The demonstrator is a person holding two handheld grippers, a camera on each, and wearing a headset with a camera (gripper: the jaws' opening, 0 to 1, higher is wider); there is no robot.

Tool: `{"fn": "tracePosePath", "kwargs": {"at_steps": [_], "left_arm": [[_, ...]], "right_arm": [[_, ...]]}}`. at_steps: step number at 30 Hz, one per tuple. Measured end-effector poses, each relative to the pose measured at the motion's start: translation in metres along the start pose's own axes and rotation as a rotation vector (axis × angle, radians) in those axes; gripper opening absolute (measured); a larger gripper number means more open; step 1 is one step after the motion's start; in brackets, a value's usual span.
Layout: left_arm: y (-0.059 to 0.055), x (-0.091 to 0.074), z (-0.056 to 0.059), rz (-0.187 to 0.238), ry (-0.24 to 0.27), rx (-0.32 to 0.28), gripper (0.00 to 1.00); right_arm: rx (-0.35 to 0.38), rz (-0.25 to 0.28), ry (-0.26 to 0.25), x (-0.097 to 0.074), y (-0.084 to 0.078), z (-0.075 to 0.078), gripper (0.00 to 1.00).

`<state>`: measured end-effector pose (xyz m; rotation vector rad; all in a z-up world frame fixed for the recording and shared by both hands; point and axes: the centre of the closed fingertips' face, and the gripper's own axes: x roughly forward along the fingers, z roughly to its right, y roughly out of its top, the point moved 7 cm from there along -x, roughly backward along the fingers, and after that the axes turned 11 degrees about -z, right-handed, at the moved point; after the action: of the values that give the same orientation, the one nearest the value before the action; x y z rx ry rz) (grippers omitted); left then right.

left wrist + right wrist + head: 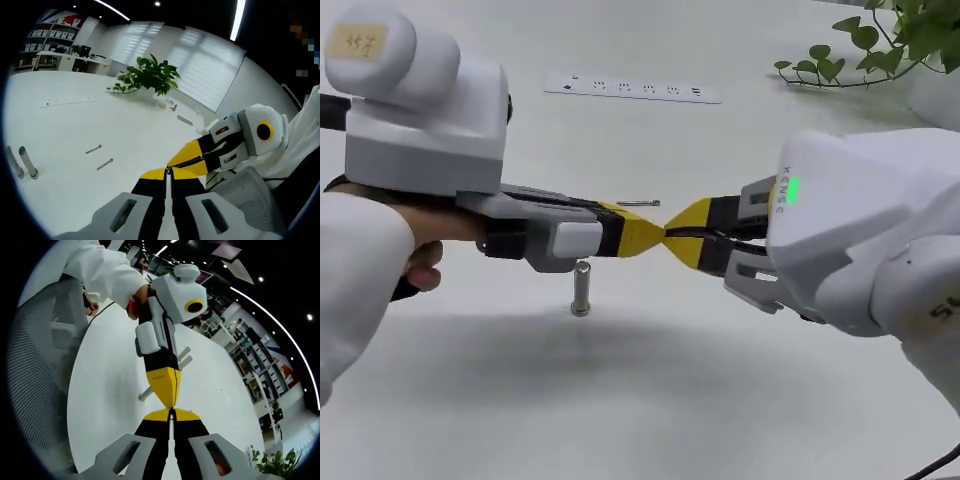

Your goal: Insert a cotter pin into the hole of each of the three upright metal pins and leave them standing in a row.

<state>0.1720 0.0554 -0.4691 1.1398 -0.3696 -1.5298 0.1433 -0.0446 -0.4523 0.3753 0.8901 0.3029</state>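
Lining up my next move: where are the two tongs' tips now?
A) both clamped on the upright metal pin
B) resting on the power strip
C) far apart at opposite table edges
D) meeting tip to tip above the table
D: in the head view the left tongs and right tongs meet tip to tip, clear of the upright metal pin standing on the table.
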Motion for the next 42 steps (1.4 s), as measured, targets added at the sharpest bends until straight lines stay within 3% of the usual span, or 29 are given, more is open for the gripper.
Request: {"fn": "tracePosePath", "kwargs": {"at_steps": [2, 4, 11, 14, 21, 26, 28, 29, 32, 35, 38, 42], "left_arm": [[-0.001, 0.000, 0.000, -0.005, 0.002, -0.015, 0.00], [-0.001, 0.000, 0.001, 0.004, 0.000, -0.073, 0.00], [-0.003, -0.001, 0.001, -0.009, 0.017, -0.032, 0.00], [-0.005, -0.002, 0.000, -0.013, 0.021, -0.029, 0.00], [-0.005, -0.010, -0.004, -0.020, 0.036, 0.022, 0.00], [-0.004, -0.016, -0.002, -0.019, 0.041, 0.115, 0.00], [-0.004, -0.016, 0.003, -0.021, 0.039, 0.156, 0.00], [-0.004, -0.017, 0.004, -0.022, 0.036, 0.176, 0.00], [-0.004, -0.018, 0.007, -0.028, 0.030, 0.225, 0.00], [-0.005, -0.018, 0.009, -0.048, 0.037, 0.292, 0.00], [-0.006, -0.018, 0.011, -0.065, 0.007, 0.360, 0.00], [-0.008, -0.015, 0.015, -0.112, 0.020, 0.406, 0.00]], "right_arm": [[-0.020, 0.001, -0.002, 0.000, 0.000, -0.001, 0.00], [-0.036, -0.003, -0.015, 0.000, 0.000, -0.001, 0.00], [-0.008, 0.004, -0.005, 0.001, 0.002, -0.002, 0.00], [-0.002, -0.001, -0.001, 0.002, 0.001, -0.004, 0.09], [0.073, 0.000, 0.043, 0.004, -0.006, -0.005, 0.14], [0.226, 0.054, 0.145, 0.005, -0.011, -0.001, 0.18], [0.290, 0.074, 0.218, 0.005, -0.013, -0.001, 0.18], [0.311, 0.084, 0.225, 0.005, -0.015, 0.000, 0.18], [0.384, 0.119, 0.316, 0.008, -0.017, -0.001, 0.17], [0.399, 0.134, 0.359, 0.007, -0.018, -0.001, 0.16], [0.404, 0.140, 0.376, 0.007, -0.017, -0.004, 0.15], [0.392, 0.141, 0.414, 0.007, -0.015, -0.010, 0.09]]}}
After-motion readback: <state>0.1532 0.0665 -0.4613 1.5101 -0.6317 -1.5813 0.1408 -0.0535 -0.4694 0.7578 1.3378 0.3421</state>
